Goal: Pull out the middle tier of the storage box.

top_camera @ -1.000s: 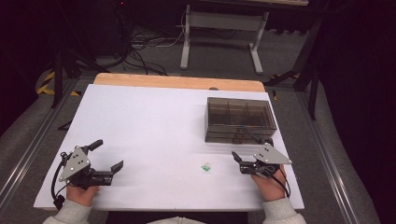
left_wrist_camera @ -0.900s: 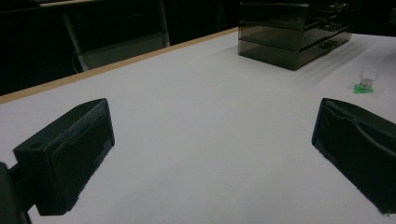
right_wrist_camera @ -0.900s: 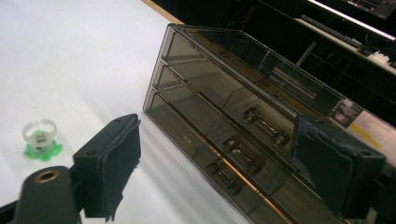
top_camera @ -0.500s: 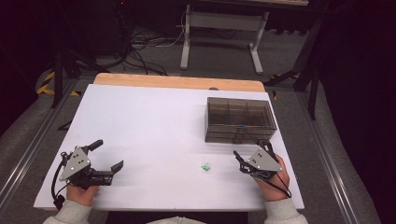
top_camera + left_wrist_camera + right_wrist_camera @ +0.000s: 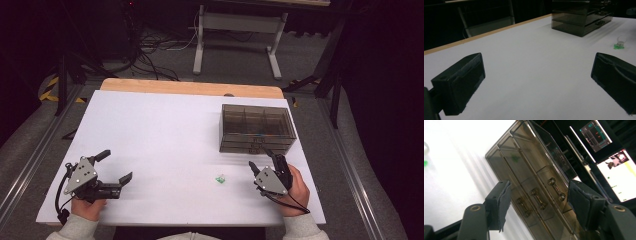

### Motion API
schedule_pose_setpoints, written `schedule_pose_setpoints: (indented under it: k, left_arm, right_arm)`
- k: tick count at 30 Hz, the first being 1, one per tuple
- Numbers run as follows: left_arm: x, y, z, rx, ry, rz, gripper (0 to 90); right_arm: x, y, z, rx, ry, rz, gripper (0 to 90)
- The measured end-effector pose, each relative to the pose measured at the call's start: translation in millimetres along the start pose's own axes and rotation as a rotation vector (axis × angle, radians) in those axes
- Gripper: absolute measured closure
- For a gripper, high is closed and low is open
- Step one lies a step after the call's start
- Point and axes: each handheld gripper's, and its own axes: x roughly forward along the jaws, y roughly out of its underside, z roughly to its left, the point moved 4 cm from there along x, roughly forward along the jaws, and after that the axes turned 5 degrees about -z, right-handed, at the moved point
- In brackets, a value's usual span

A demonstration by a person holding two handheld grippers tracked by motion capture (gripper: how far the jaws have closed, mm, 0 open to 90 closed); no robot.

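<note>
Smoked translucent plastic drawer box [image 5: 534, 182] stands just ahead of the right gripper [image 5: 537, 195], whose jaws have been closing and stand partly apart around nothing, the three drawer handles [image 5: 537, 198] beyond them. A small green-based item [image 5: 219, 178] lies beside that gripper. White table [image 5: 165, 135], dark room. Left gripper [image 5: 114, 166] is wide, holding nothing.

The drawer box [image 5: 531, 177] is running off the right gripper view's bottom edge; beside it, the small green piece [image 5: 219, 178] is staying too tiny to identify.
</note>
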Motion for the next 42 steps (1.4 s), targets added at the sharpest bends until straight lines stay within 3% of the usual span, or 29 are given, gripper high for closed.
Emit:
schedule_pose_setpoints:
  k: [8,12,24,29,30,42]
  left_arm:
    - [-0.1,-0.1,-0.2,0.001,0.001,-0.001,0.2]
    - [0.0,-0.2,-0.3,0.001,0.001,-0.001,0.2]
    - [0.4,-0.3,-0.6,0.004,0.002,-0.003,0.2]
    - [0.3,-0.2,-0.7,0.004,0.001,-0.002,0.2]
    - [0.3,-0.2,-0.6,0.002,-0.001,-0.002,0.2]
    - [0.6,-0.2,-0.8,0.009,-0.001,0.004,0.2]
  right_arm:
    - [2.4,3.1,3.5,-0.087,0.054,0.042,37.9]
    - [3.3,3.1,4.3,-0.124,0.061,0.042,39.4]
    - [9.7,8.6,6.0,-0.232,0.139,0.077,41.8]
    - [16.2,14.0,10.1,-0.303,0.166,0.096,42.4]
    - [17.8,16.7,12.3,-0.334,0.156,0.117,42.4]
    - [28.1,24.4,16.7,-0.444,0.163,0.164,44.3]
